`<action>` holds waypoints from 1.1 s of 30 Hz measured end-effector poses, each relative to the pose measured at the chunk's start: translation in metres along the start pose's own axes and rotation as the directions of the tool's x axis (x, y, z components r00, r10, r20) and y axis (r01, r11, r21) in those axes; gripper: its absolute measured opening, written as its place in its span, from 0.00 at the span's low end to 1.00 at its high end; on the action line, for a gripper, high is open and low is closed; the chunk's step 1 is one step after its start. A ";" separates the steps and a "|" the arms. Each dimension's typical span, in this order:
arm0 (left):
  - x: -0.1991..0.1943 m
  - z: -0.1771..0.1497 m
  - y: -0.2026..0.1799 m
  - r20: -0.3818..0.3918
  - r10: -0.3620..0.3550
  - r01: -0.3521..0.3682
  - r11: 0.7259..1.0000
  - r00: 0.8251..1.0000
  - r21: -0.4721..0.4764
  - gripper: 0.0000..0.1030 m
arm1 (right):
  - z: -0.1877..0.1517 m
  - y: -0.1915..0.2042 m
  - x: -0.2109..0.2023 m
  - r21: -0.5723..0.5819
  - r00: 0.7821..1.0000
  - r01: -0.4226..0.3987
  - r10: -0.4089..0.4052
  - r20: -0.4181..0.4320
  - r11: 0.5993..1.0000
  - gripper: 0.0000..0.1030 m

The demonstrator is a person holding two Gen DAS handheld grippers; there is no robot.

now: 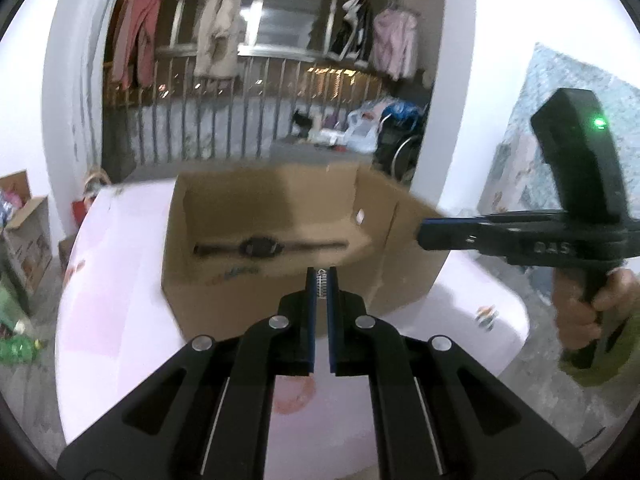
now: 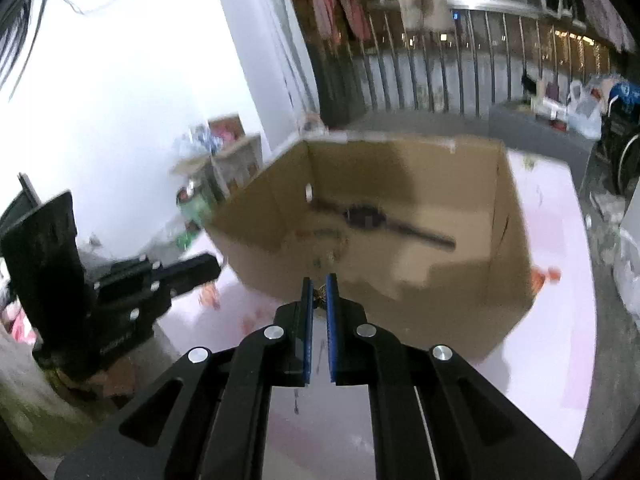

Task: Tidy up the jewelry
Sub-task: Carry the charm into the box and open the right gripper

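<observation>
A small silver piece (image 1: 322, 283) sits pinched in the nearly closed left gripper (image 1: 322, 280). The right gripper (image 2: 319, 290) squeezes a tiny gold bit (image 2: 320, 294). Both look light, thin and easy to drop. A black watch (image 1: 260, 247) lies flat in the cardboard box (image 1: 208, 292) just ahead. Its walls stand high, but the top is open.

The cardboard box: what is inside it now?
Inside the cardboard box lies a black wristwatch, flat on the bottom. Something small and colourful lies beside it, too blurred to name. The near wall hides the front floor.
</observation>
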State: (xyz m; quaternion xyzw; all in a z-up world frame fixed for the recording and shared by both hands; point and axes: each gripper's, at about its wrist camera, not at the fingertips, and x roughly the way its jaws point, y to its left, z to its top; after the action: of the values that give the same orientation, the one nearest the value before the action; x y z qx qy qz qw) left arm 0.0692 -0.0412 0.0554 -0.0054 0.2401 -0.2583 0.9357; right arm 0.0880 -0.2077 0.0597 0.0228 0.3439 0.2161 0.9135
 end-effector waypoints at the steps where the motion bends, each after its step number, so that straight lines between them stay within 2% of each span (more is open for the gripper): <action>1: 0.001 0.008 -0.001 0.010 -0.011 0.011 1.000 1.000 0.005 0.04 | 0.007 -0.001 0.000 0.001 1.000 -0.002 0.002 0.014 1.000 0.06; 5: 0.022 0.035 0.007 -0.005 -0.054 0.054 0.998 0.999 -0.025 0.04 | 0.030 -0.010 0.016 0.018 1.000 0.015 -0.015 0.020 1.000 0.06; 9: 0.057 0.048 0.017 -0.060 -0.091 0.086 0.994 0.994 -0.073 0.04 | 0.047 -0.029 0.044 0.095 0.999 0.025 -0.021 -0.046 0.995 0.06; 11: 0.076 0.051 0.026 -0.094 -0.118 0.108 0.988 0.989 -0.111 0.04 | 0.052 -0.041 0.058 0.126 0.996 0.057 -0.048 -0.078 0.990 0.06; 14: 0.101 0.052 0.035 -0.138 -0.137 0.116 0.981 0.981 -0.155 0.04 | 0.055 -0.055 0.077 0.166 0.991 0.054 -0.033 -0.127 0.985 0.08; 16: 0.110 0.050 0.039 -0.160 -0.142 0.114 0.978 0.977 -0.172 0.07 | 0.054 -0.064 0.084 0.188 0.989 0.054 -0.026 -0.145 0.981 0.09; 17: 0.112 0.048 0.041 -0.167 -0.140 0.109 0.978 0.976 -0.180 0.13 | 0.054 -0.066 0.084 0.195 0.989 0.059 -0.030 -0.146 0.979 0.13; 18: 0.112 0.047 0.042 -0.165 -0.134 0.103 0.978 0.977 -0.184 0.19 | 0.054 -0.070 0.083 0.207 0.990 0.060 -0.031 -0.141 0.977 0.20; 20: 0.109 0.046 0.045 -0.153 -0.129 0.099 0.977 0.980 -0.189 0.21 | 0.053 -0.076 0.077 0.228 0.992 0.053 -0.026 -0.121 0.972 0.24; 26: 0.093 0.046 0.056 -0.121 -0.108 0.081 0.974 0.987 -0.211 0.21 | 0.049 -0.083 0.052 0.247 0.998 0.039 -0.025 -0.060 0.968 0.29; 28: 0.081 0.046 0.060 -0.104 -0.095 0.072 0.976 0.990 -0.204 0.21 | 0.044 -0.077 0.034 0.230 1.000 0.024 -0.022 -0.014 0.973 0.32; 31: 0.063 0.043 0.065 -0.088 -0.078 0.059 0.979 0.993 -0.195 0.21 | 0.038 -0.067 0.008 0.178 0.998 0.019 -0.029 0.056 0.984 0.43; 33: 0.046 0.037 0.068 -0.073 -0.072 0.058 0.981 0.995 -0.186 0.26 | 0.029 -0.057 -0.011 0.131 0.995 0.019 -0.032 0.099 0.991 0.48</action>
State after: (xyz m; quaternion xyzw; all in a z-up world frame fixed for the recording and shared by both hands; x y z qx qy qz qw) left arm 0.1532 -0.0091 0.0586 -0.0890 0.2997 -0.2656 0.9120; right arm 0.1206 -0.2608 0.0780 0.0888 0.3111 0.1801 0.9289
